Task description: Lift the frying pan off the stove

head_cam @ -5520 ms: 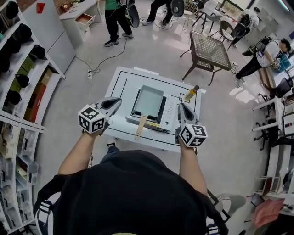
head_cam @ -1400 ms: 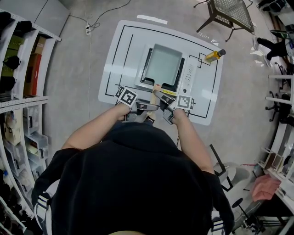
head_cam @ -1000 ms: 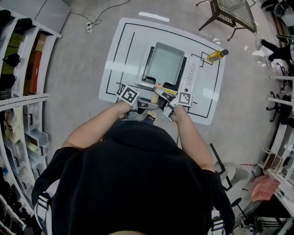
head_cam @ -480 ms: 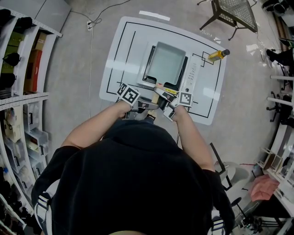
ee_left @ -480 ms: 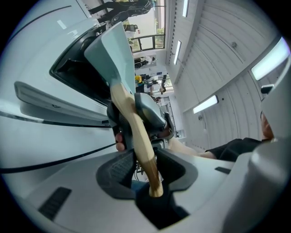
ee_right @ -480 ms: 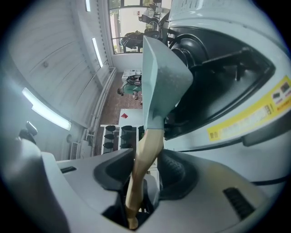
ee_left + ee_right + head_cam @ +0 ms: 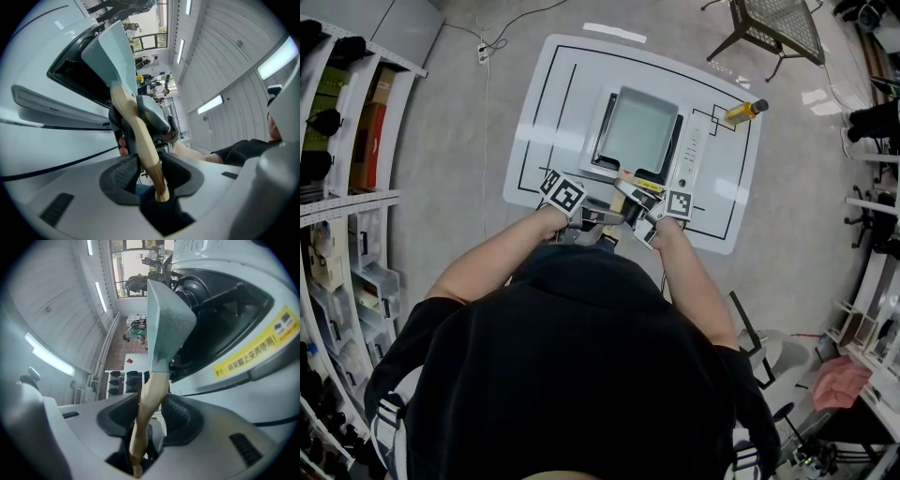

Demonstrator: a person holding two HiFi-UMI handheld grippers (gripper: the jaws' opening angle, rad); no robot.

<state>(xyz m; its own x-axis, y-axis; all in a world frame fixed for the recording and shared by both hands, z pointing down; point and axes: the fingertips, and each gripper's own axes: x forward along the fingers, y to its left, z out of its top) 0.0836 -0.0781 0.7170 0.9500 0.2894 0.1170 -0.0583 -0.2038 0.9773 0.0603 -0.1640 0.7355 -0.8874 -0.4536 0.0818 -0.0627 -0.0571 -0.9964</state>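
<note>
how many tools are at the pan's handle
2: left tool and right tool, either side of the pale wooden pan handle, which sits between both; their jaws have just been closing.

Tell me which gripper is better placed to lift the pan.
Right, narrowly. Both sets of jaws have just been closing on the handle; the right gripper holds it nearer the pan, so the pan should tip less. The left gripper grips the handle's free end.
</note>
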